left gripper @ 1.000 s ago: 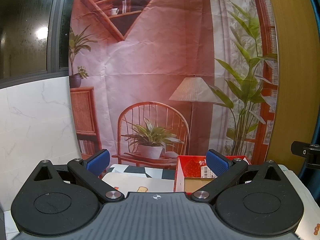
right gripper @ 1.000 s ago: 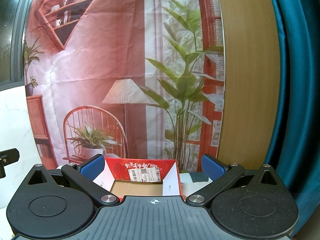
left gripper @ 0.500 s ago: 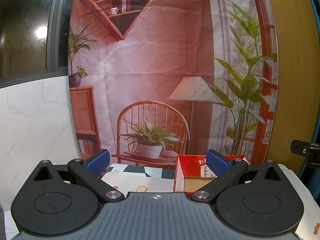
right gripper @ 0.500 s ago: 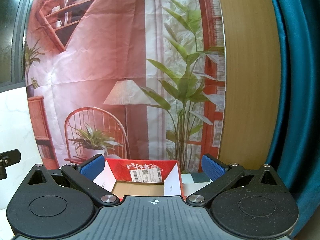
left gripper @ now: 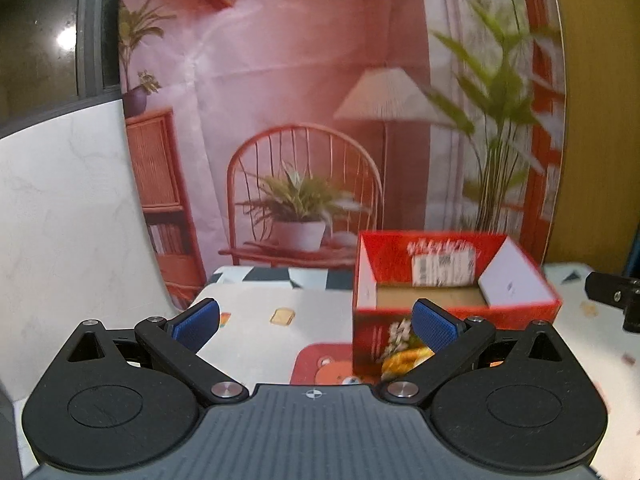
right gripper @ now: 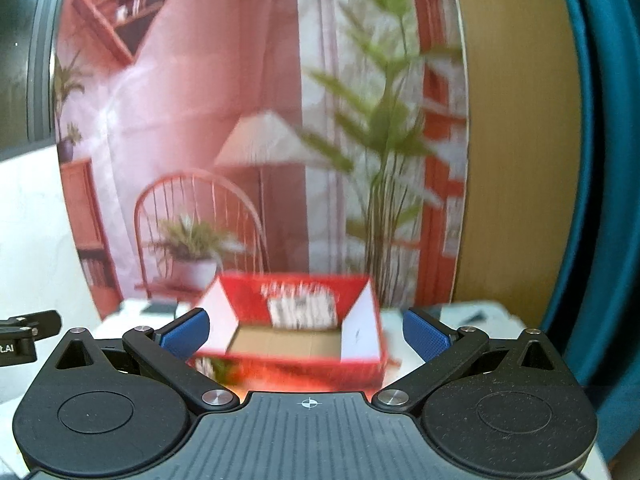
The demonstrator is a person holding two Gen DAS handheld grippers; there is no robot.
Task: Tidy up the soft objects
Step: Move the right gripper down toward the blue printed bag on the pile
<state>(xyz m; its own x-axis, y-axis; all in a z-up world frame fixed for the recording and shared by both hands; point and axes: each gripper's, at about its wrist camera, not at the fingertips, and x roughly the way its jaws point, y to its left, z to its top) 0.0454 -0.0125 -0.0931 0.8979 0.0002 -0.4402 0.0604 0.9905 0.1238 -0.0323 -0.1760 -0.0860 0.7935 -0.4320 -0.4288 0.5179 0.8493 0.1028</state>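
Between the blue pads of the left gripper (left gripper: pixel 316 322) nothing is held; its two fingers stand spread wide apart above the table, the left pad (left gripper: pixel 197 323) over pale cloth and the right pad overlapping the front wall of a red cardboard box (left gripper: pixel 456 312). That box sits open-topped on the table just ahead and to the right of this gripper, its flaps folded inward to show white undersides, a white printed label stuck on the inner back wall, and bare brown cardboard on what shows of its floor. No soft object can be made out inside it from either camera. Under the box lies a patterned tablecloth (left gripper: pixel 260 308), pale with small yellow and orange motifs and a red patch bearing a cartoon bear face right before the gripper body. The right gripper (right gripper: pixel 306 330) is likewise spread wide and empty, with its fingers framing the same red box (right gripper: pixel 296 364), which sits centred between them and looks blurred. Behind the table hangs a printed backdrop (left gripper: pixel 304 80) of a pink room with a wicker chair, potted plants, a floor lamp and shelves. White marble-look wall (left gripper: pixel 68 208) stands to the left, a wooden panel (right gripper: pixel 520 140) to the right, and beyond it a teal curtain (right gripper: pixel 600 184).
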